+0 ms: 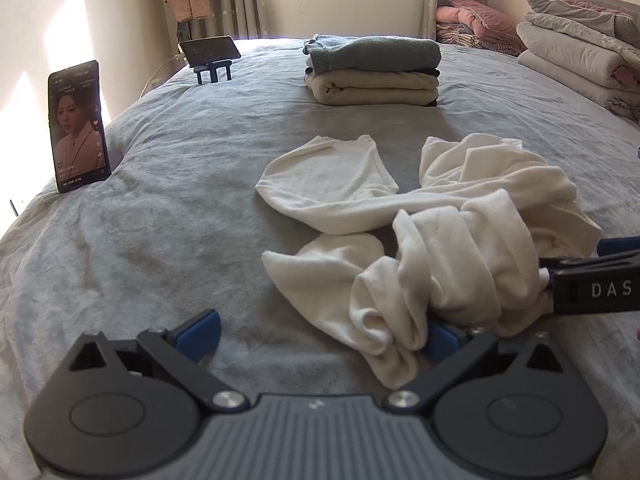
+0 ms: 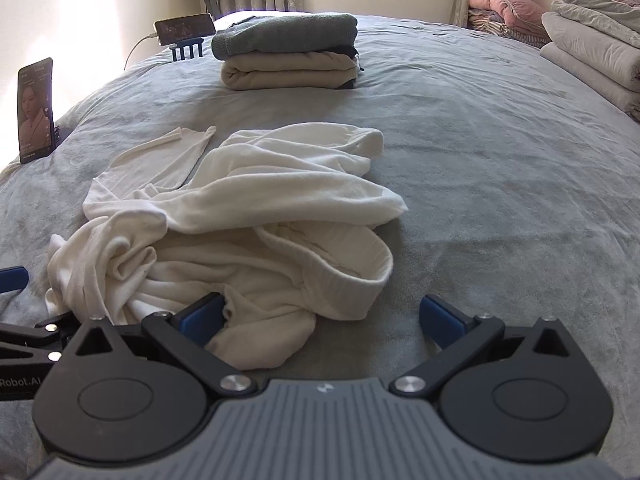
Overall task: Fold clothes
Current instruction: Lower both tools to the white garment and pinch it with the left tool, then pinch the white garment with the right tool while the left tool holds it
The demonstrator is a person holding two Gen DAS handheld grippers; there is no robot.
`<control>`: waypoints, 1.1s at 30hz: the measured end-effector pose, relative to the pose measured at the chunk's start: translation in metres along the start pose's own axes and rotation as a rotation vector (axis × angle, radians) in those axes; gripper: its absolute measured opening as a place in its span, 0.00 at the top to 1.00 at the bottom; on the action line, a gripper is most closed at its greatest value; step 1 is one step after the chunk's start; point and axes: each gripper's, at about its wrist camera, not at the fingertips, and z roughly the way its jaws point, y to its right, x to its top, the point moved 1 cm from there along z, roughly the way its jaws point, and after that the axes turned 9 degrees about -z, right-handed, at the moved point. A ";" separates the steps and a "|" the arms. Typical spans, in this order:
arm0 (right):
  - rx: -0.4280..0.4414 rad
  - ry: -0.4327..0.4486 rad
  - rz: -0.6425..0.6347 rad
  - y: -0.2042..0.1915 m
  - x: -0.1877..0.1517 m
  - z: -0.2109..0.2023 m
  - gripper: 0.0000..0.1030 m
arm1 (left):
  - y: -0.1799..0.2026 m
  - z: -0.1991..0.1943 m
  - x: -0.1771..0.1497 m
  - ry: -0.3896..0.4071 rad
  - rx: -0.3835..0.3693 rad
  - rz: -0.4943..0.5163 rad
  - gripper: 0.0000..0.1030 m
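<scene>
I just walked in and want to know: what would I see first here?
A crumpled white top lies in the middle of the grey bed, right in front of both open hand-held grippers. Behind it sits a neat stack of folded clothes, and a lit phone stands at the left.

Both grippers, left gripper (image 1: 320, 332) and right gripper (image 2: 322, 318), look alike: black linkage arms, blue fingertips (image 2: 440, 318), silver screws, ribbed grey housing; the side lettering seems partly cut off.

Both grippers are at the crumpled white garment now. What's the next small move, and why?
Probably close the left gripper on the bunched near edge: its jaws stand open and hold nothing, with white garment draped against one pad. The right gripper is open too, so nothing can be spread yet.
</scene>
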 end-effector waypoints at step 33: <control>0.015 0.060 0.113 0.040 -0.002 -0.023 0.32 | 0.062 -0.067 -0.027 -0.045 -0.614 0.179 0.44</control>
